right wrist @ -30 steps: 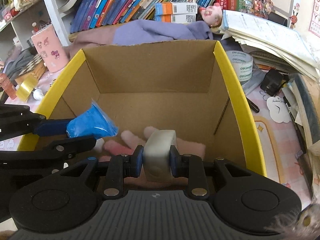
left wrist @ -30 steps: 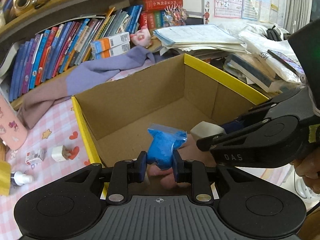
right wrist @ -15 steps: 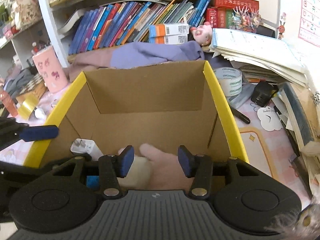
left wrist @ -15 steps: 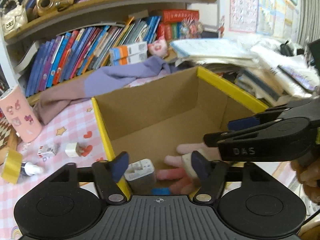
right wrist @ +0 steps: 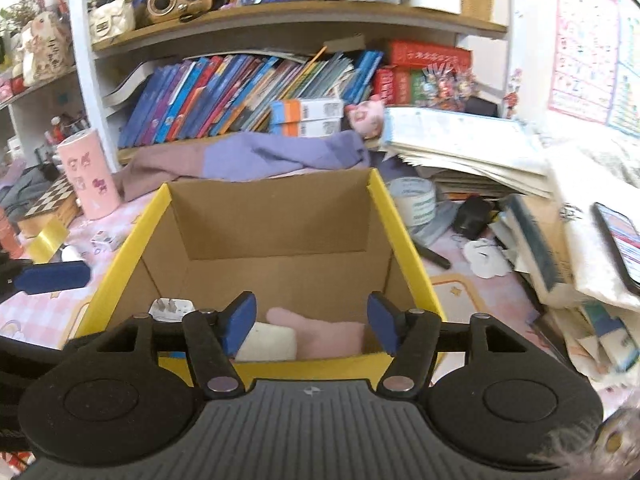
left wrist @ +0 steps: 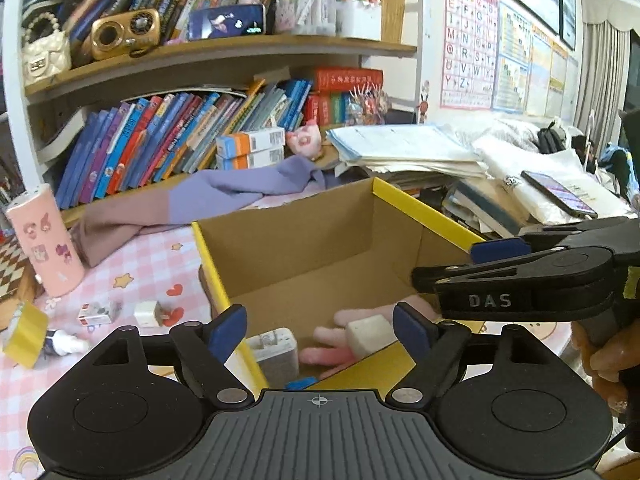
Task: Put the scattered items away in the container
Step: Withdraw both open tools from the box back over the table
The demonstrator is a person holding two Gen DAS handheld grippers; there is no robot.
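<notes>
Pink checked tablecloth point(left wrist: 132, 264): yellow-rimmed cardboard box point(left wrist: 420, 208) holds dropped white block point(left wrist: 368, 330); left gripper point(left wrist: 320, 328) and right gripper point(right wrist: 312, 322) above it, jaws just opened, spread, empty.

Left wrist view: from just behind the left gripper point(left wrist: 320, 330), angled down into the box point(left wrist: 424, 208) from its near left corner, close in.
Right wrist view: from behind the right gripper point(right wrist: 312, 322), facing down over the near rim, bookshelf point(right wrist: 280, 20) beyond.
Shared: box interior, shelf, pink tablecloth point(left wrist: 144, 268); the right gripper crosses the left view's right side.
</notes>
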